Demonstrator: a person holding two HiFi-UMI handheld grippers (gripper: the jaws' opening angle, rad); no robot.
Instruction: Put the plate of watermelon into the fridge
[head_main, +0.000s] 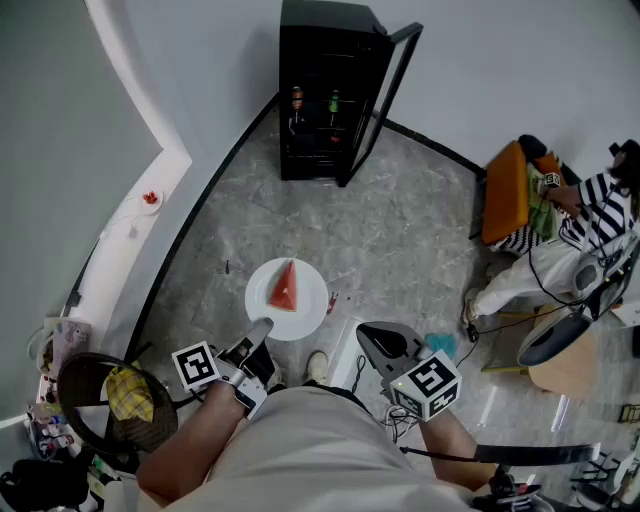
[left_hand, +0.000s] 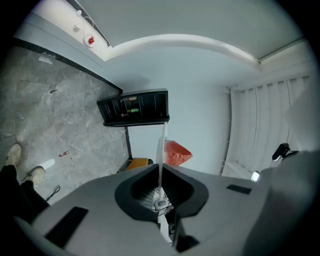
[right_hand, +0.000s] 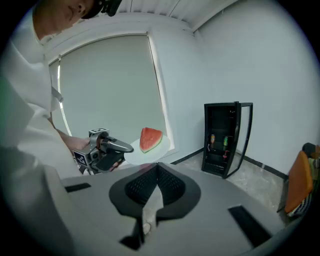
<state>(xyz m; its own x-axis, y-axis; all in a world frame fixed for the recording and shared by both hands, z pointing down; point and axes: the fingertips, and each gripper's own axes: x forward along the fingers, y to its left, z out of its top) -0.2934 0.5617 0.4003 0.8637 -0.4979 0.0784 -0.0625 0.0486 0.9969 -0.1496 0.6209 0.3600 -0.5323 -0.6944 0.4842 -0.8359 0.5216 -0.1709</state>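
Note:
A white plate (head_main: 305, 305) carries a red watermelon wedge (head_main: 285, 288) and hangs above the floor in front of me. My left gripper (head_main: 260, 333) is shut on the plate's near rim. In the left gripper view the plate (left_hand: 162, 145) shows edge-on between the jaws, with the watermelon (left_hand: 176, 153) beyond it. My right gripper (head_main: 378, 340) is to the right of the plate, shut and holding nothing. From the right gripper view (right_hand: 158, 168) I see the left gripper (right_hand: 119, 148), the plate (right_hand: 159, 148) and the wedge (right_hand: 150, 138). The black fridge (head_main: 325, 95) stands ahead with its door (head_main: 385, 95) open.
Bottles stand on a fridge shelf (head_main: 314, 103). A person in a striped shirt (head_main: 590, 215) sits at the right beside an orange seat (head_main: 505, 190). A round basket with a yellow cloth (head_main: 110, 395) is at my left. A white ledge (head_main: 125, 215) runs along the left wall.

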